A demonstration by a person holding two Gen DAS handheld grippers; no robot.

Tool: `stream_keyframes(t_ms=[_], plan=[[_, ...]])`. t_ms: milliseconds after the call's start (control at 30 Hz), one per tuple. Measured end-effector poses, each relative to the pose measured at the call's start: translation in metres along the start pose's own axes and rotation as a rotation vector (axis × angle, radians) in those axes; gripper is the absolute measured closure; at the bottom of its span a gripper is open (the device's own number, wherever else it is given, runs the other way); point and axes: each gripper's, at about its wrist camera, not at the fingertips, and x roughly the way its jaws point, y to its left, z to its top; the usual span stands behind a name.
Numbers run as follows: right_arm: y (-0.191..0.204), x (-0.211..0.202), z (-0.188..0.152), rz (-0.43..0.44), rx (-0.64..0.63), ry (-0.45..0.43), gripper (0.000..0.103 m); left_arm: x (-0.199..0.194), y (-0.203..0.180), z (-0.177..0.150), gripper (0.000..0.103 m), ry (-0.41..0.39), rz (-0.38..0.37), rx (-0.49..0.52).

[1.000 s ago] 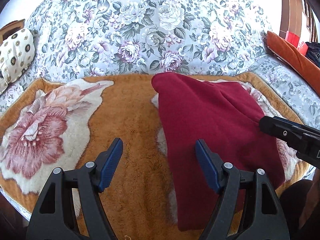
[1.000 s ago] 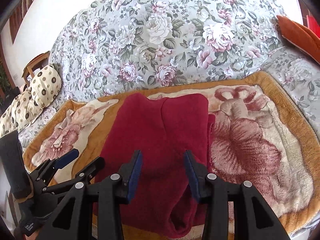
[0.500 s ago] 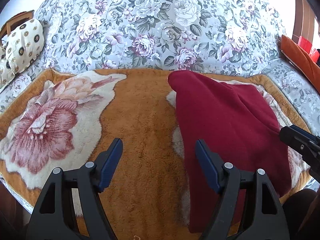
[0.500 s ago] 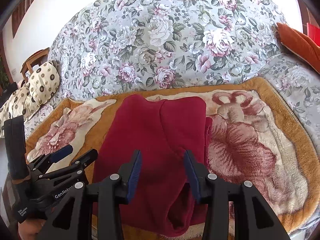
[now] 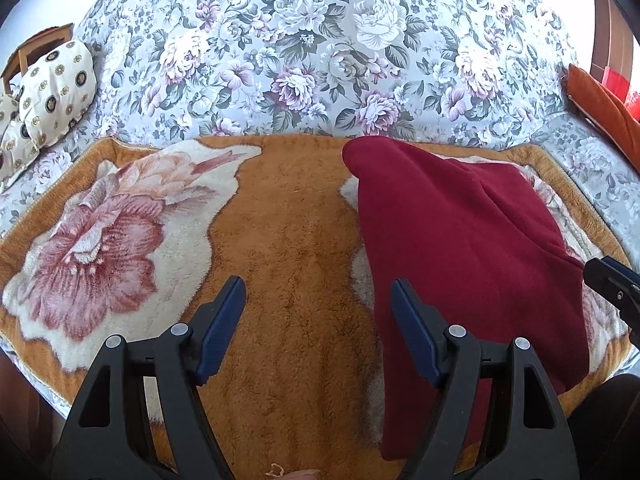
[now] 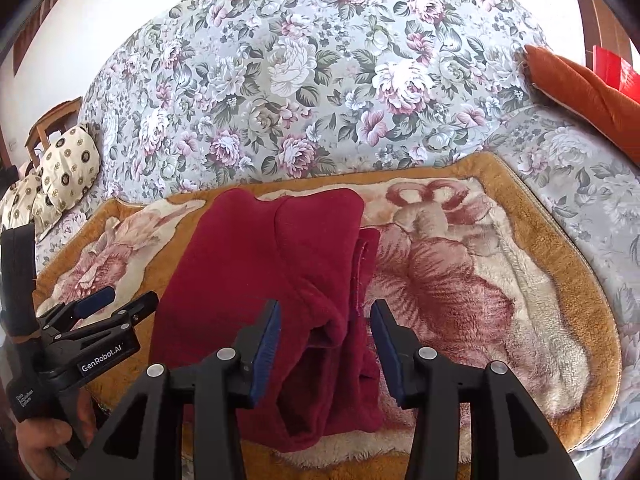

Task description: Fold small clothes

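Floral sofa (image 5: 320, 48) fills twelve o'clock. Orange plush blanket (image 5: 292, 264) covers the seat at centre. Folded dark red garment (image 5: 472, 248) lies on the blanket at three o'clock in the left wrist view. Left gripper (image 5: 318, 328): jaws wide apart over bare blanket, empty. Right gripper (image 6: 324, 344): jaws parted above the garment's near edge, pads gripping nothing.

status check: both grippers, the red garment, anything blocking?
Left gripper open, empty, over bare blanket. Right gripper open above red garment, not gripping. Garment folded, flat on blanket. Nothing in the way.
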Motion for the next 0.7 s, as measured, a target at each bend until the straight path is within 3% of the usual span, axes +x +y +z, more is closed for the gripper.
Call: stream_keyframes(t_ms=[700], plan=[[0.017, 0.002, 0.004, 0.017, -0.043, -0.022, 0.058, -0.005, -0.004, 0.001, 0.028, -0.004, -0.01, 0.002]])
